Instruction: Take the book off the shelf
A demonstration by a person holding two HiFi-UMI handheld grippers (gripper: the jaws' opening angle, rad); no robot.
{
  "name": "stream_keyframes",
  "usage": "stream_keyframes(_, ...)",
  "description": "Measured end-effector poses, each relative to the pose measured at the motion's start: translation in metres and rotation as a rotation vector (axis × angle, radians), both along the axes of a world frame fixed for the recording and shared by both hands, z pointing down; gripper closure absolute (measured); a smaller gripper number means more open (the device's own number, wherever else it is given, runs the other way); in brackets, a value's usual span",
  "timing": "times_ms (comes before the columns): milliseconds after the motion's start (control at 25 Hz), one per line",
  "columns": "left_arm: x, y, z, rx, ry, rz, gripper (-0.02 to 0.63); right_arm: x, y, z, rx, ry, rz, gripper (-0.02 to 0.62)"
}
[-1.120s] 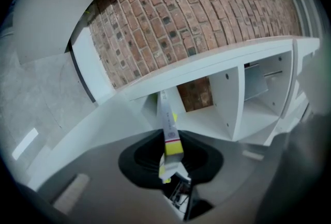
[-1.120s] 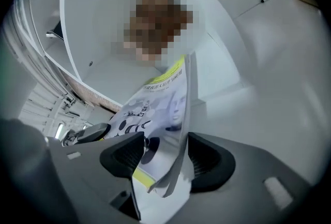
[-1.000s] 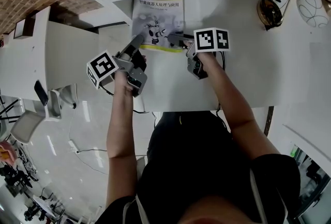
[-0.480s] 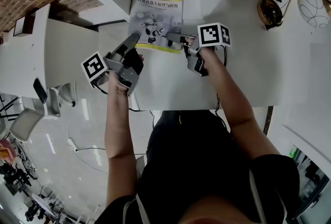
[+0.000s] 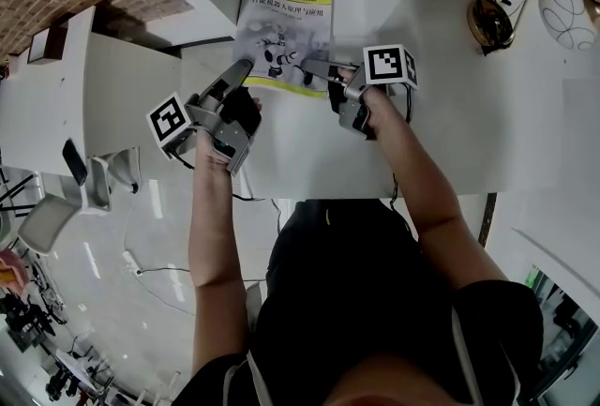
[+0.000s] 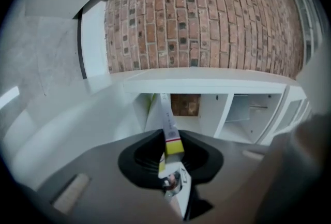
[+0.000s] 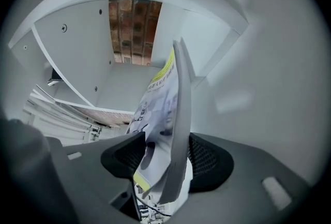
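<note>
Risks twisting the book (image 5: pixel 284 24) out of the narrow pinch of the left tongs (image 5: pixel 246 67), with the right tongs (image 5: pixel 317 69) wide, just closing, book loose between them.

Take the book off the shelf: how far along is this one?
Done: both tools are at the book. In hand: the left tool is clamped on its spine; the right tool has the book between its jaws, which have just been closing but stand wide, not gripping. Left: the book's far end reaches into the shelf compartment, so it has to be drawn clear.
</note>
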State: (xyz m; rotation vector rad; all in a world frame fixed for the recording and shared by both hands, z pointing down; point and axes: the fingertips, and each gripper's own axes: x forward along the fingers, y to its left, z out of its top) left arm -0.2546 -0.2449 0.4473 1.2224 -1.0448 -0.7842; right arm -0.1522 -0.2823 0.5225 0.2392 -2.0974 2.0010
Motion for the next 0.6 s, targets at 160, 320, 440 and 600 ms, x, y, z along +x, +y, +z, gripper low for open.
stream_keyframes(160, -0.003, 0.005, 0.008, -0.041, -0.135, 0.047, 0.535, 0.002, 0.000, 0.002, 0.054, 0.051, 0.006, 0.395)
stream_keyframes(320, -0.003, 0.007, 0.018, -0.078, -0.302, 0.085, 0.537, 0.006, -0.005, -0.001, 0.120, 0.073, 0.033, 0.487)
stream_keyframes(440, -0.001, 0.009, 0.023, -0.091, -0.360, 0.078, 0.537, 0.007, -0.007, -0.006, 0.184, 0.094, 0.049, 0.508)
stream_keyframes(600, 0.002, 0.011, 0.021, -0.070, -0.380, 0.051, 0.538, 0.011, -0.009, -0.017, 0.235, 0.090, 0.095, 0.514)
